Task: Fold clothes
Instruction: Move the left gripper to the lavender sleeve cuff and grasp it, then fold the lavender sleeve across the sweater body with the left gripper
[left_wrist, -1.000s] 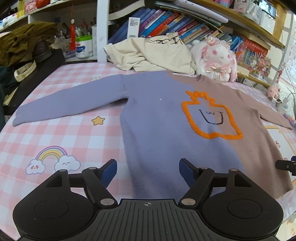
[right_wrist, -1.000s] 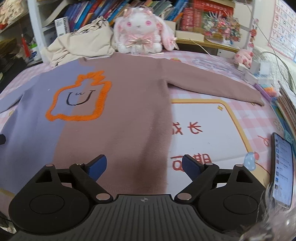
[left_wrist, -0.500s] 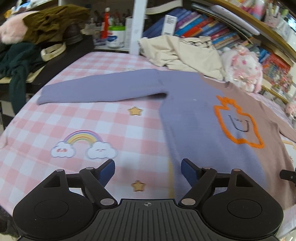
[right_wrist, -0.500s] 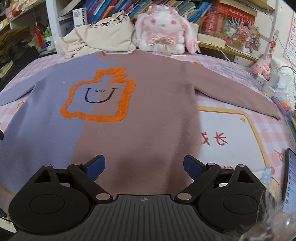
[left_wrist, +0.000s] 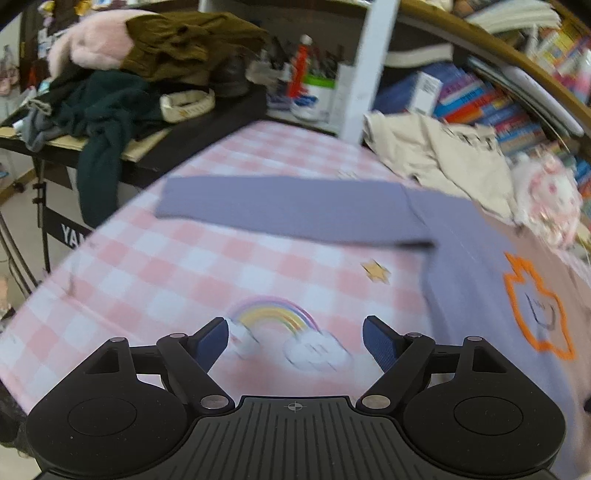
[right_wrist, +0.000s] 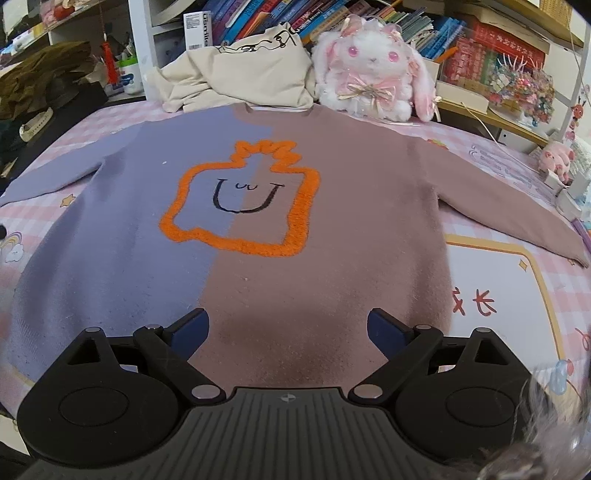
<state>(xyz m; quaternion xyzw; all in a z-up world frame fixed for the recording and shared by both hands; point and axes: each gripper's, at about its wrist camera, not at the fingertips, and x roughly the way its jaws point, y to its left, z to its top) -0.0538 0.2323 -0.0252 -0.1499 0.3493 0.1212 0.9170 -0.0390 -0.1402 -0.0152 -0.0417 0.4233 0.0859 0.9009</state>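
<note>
Two-tone sweater (right_wrist: 258, 229), flat, face up, sleeves spread toward the side edges of the checked surface (left_wrist: 177, 273). Left tongs (left_wrist: 295, 338) wide, empty, over the rainbow print (left_wrist: 275, 314). Right tongs (right_wrist: 288, 325) wide, empty, over the hem.

A lived-in bedroom or study — crammed bookshelves (right_wrist: 332, 18), plush rabbit (right_wrist: 373, 70), pink checked cloth (left_wrist: 177, 280).

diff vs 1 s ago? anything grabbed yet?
Nothing grabbed. The left tongs swung off the sweater's body and out over the pink checked cloth, now facing the purple sleeve. The right tongs slid from the sweater's brown edge in toward its middle. Both tongs are open and empty; the sweater lies flat as before.
</note>
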